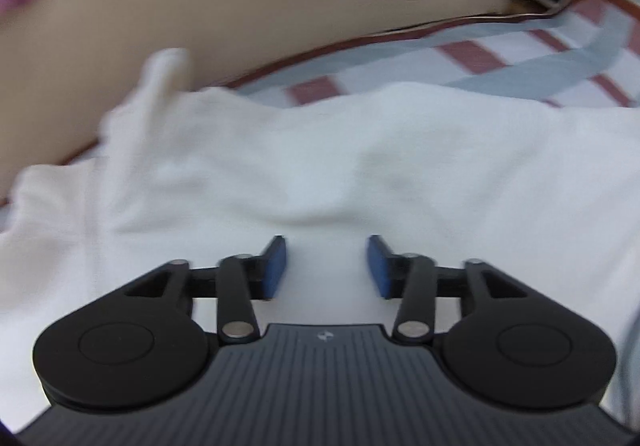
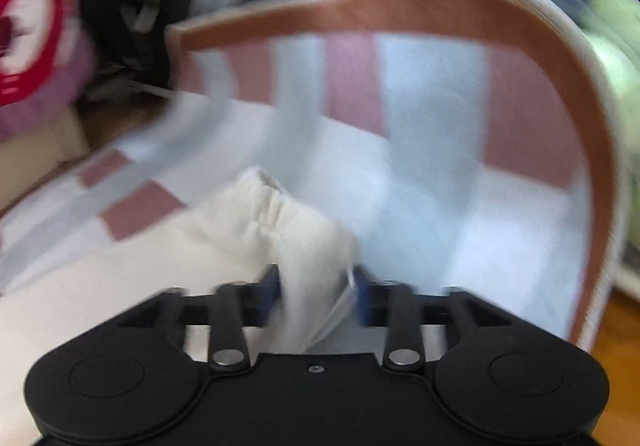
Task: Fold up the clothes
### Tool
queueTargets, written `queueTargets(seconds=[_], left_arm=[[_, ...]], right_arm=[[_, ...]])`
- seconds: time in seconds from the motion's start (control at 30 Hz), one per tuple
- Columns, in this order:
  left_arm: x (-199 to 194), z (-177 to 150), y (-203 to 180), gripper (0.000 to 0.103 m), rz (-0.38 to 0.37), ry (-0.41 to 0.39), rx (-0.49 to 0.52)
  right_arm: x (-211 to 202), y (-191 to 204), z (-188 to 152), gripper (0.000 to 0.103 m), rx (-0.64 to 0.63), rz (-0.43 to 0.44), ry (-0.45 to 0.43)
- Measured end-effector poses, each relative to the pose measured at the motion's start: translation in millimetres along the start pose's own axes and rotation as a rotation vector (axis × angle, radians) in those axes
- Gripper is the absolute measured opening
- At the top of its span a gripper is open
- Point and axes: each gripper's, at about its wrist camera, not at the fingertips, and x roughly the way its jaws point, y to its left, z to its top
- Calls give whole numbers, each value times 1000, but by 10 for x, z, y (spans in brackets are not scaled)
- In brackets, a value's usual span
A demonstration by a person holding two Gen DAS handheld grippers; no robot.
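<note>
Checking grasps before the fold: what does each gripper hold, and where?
Right gripper pinches a bunched edge of the white cotton garment; left gripper is open, holding nothing.

Garment (image 1: 320, 166) apparently atop blanket (image 1: 520, 54).

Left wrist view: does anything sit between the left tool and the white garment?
Nothing visible does. The left tool stands open directly over the white garment, with only bare white cloth showing between its blue pads. The right tool already grips a bunched part of the garment.
</note>
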Motion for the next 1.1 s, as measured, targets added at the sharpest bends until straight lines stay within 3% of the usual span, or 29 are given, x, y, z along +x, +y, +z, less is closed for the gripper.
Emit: queueTargets(seconds=[0.07,0.13,0.23,0.37,0.5,0.57,0.67,0.77,0.83,0.87,0.93,0.97,1.03,1.1], left_arm=[[-129,-53,192,46,17,-8,-36],[-302,-152,428,47,12,-23,-83],[-551,-383,831,48,62,-4,-143],[-816,-737,1467,51,153,54,-244],[-1065,-1016,2165,51,234,68,-402],[-1209,-1104,2451,51,258,42,-477],[-1370,-1102,2718,51,294,-41,-524],[-1405,-993,2932,53,316,-158,-559],[-1346,-861,3099,53,335,-210,-587],[-1297,-778,3170,53,346,-225,-578],[-1186,-603,3302,57,368,-248,-542],[-1095,-514,3352,64,377,-241,-517],[-866,-360,3427,66,383,-209,-468],[-614,-282,3482,66,362,-163,-443]], right_arm=[[-116,-104,53,61,95,-4,42],[-346,-145,137,61,173,79,42],[-730,90,287,61,158,203,9],[-1102,820,516,61,79,499,90],[-1551,1894,573,63,-23,828,238],[-1870,2502,501,68,-100,996,305],[-2315,3464,169,71,-334,1153,416],[-2533,4262,-405,70,-486,1217,438],[-2546,4588,-836,69,-484,1269,342],[-2531,4688,-1066,62,-495,1280,274],[-2540,4891,-1509,55,-640,1257,175],[-2532,4953,-1687,52,-730,1252,132],[-2489,5000,-1960,52,-836,1266,52],[-2398,5057,-2046,52,-854,1262,67]])
